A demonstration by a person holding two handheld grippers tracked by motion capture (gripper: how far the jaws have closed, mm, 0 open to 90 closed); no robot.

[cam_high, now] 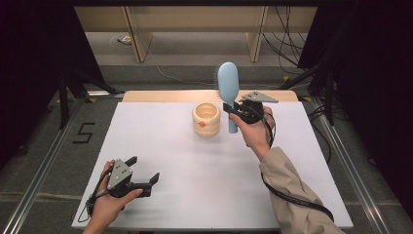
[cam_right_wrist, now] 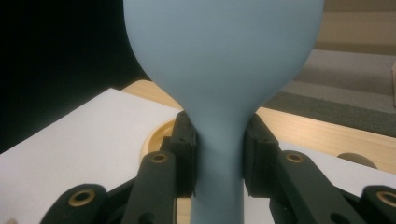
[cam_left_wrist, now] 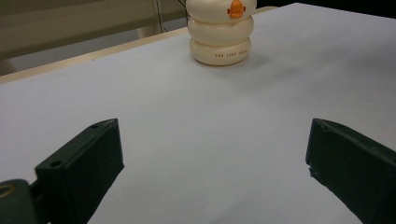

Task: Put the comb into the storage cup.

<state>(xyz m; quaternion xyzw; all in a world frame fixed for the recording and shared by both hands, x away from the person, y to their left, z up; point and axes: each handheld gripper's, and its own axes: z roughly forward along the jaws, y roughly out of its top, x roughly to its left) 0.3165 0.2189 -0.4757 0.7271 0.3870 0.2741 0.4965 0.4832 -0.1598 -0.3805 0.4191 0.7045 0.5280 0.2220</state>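
Right claw (cam_high: 233, 111) grips a light-blue hairbrush (cam_high: 228, 85) by its neck, upright, just at three o'clock of the cream ringed duck holder (cam_high: 206, 119); lifting looks done, dropping it in remains. Left claw (cam_high: 144, 171) rests wide and empty at seven o'clock on the white table (cam_high: 204, 185), dark curtains around.

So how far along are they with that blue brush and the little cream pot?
Done: the right tool has the blue hairbrush off the table, clamped at its neck and held upright. In hand: it hangs just to the right of the cream holder, handle end down. Left, probably: moving it over the opening and lowering it in. The left tool waits open near the table's front edge.
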